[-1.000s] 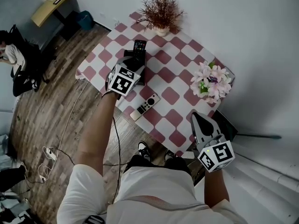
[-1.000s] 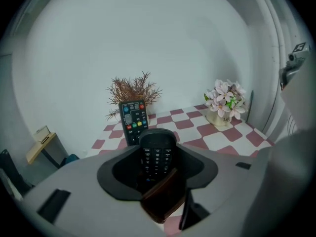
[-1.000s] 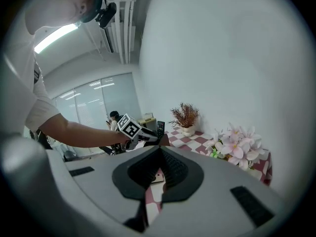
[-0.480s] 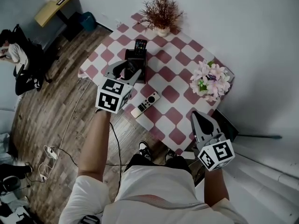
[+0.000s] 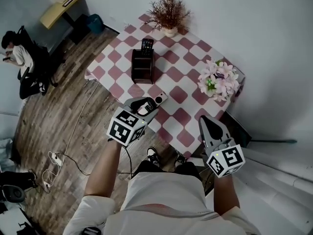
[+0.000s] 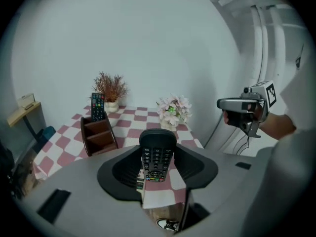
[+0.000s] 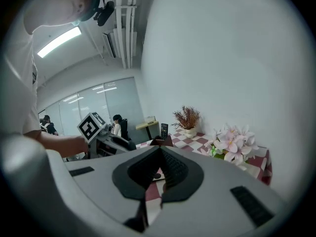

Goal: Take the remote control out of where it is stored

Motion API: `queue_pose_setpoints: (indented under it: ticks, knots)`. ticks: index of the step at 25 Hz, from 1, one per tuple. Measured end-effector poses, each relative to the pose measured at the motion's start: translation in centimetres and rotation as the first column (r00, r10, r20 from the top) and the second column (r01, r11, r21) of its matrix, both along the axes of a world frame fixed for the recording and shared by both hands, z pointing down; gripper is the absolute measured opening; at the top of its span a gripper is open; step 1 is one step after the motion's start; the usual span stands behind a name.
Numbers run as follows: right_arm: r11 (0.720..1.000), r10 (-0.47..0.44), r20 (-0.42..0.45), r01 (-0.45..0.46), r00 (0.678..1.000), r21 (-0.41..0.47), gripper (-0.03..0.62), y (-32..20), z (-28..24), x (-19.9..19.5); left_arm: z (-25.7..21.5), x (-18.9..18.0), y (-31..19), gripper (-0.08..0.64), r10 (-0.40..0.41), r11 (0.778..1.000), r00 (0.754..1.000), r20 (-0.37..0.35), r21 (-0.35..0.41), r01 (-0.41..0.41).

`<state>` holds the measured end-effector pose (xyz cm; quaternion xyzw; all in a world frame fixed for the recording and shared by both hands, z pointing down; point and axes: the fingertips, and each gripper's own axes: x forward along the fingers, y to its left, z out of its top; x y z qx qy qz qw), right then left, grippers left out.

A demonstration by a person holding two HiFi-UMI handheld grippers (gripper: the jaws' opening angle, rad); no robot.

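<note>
The left gripper [image 6: 158, 141] has its fingers clamped on the long black button-faced remote control [image 6: 156, 159]. Its length runs straight out between them, well clear of the brown wooden holder [image 6: 98, 135] ahead-left (the right gripper [image 7: 159, 154] has its fingers together, empty).

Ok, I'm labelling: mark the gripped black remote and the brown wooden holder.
Gripped black plastic remote control [image 6: 157, 158]: left gripper view, its keypad.
Brown wooden holder [image 5: 142, 68]: head view, its middle.

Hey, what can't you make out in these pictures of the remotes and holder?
Held remote: lower end behind left gripper jaws, left gripper view.
White remote: partly hidden by that gripper, head view.
Stored remote: lower part inside holder, head view.
Button labels: too small, every view.
</note>
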<state>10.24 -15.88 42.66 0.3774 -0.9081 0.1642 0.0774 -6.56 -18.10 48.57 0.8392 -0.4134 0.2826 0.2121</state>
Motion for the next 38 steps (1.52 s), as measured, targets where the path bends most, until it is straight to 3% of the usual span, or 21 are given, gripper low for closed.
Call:
queue_pose_setpoints:
  ticks: [5, 9, 26, 32, 38]
  knots:
    - [1.0, 0.003, -0.001, -0.003, 1.0, -0.002, 0.014, 0.9, 0.1, 0.8, 4.8, 2.4, 3.1, 0.213, 0.06, 0.982, 0.997, 0.044, -0.18, -0.052]
    - [1.0, 0.0, 0.017, 0.0, 1.0, 0.007, 0.014, 1.3, -0.2, 1.3, 7.3, 4.2, 3.5, 0.213, 0.109, 0.966, 0.992, 0.062, -0.24, -0.091]
    - [1.0, 0.024, 0.028, -0.024, 0.999, 0.009, 0.014, 0.8, 0.1, 3.3, 10.9, 10.5, -1.1, 0.206, 0.181, 0.959, 0.981, 0.073, -0.233, -0.16]
    - [0.999, 0.043, 0.037, -0.043, 0.998, -0.002, 0.014, -0.2, 0.9, 4.3, 13.9, 11.8, -2.5, 0.198, 0.203, 0.95, 0.965, 0.166, -0.272, -0.153]
    - [0.998, 0.059, 0.04, -0.059, 0.997, -0.013, 0.014, -1.0, 1.5, 5.6, 16.9, 12.3, -2.5, 0.193, 0.253, 0.934, 0.931, 0.261, -0.318, -0.165]
